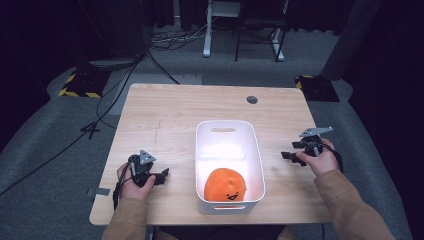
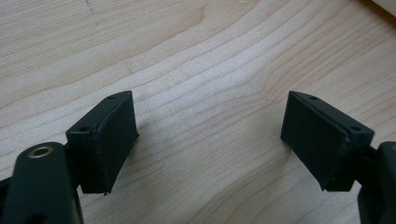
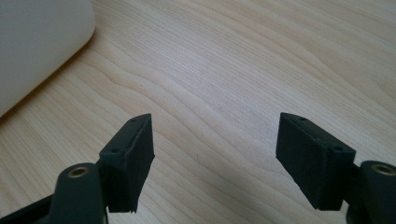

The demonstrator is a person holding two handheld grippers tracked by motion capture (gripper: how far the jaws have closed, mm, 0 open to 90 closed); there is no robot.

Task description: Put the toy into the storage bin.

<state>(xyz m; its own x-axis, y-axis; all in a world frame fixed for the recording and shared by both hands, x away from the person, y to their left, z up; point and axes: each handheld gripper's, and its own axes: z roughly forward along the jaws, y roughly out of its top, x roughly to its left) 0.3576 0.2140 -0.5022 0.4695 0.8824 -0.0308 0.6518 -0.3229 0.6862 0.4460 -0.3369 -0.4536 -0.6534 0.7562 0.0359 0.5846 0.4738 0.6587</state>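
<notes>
As I read the high view, the bin [image 1: 229,131] sits at mid-table with its long axis running from my near edge toward the far edge, handle slot at the far end. An orange plush [image 1: 225,185] lies inside at the near end, touching the near wall, its stitched face turned toward me. It is roundish; I cannot give it a clear long axis.

My left gripper [image 1: 161,176] rests low over the table [image 1: 165,105] to the left of the bin, near it but apart, pointing toward the bin wall. From the left gripper view [image 2: 210,140], its jaws stand spread wide with bare wood between them; nothing is held, and the pads touch nothing I can see.

My right gripper [image 1: 287,156] is to the right of the bin, also apart from it, pointing toward it. From the right gripper view [image 3: 215,158], its jaws stand equally spread, bare wood between, nothing held. A rounded corner of the bin [image 3: 37,46] shows at upper left, clear of the jaws.
</notes>
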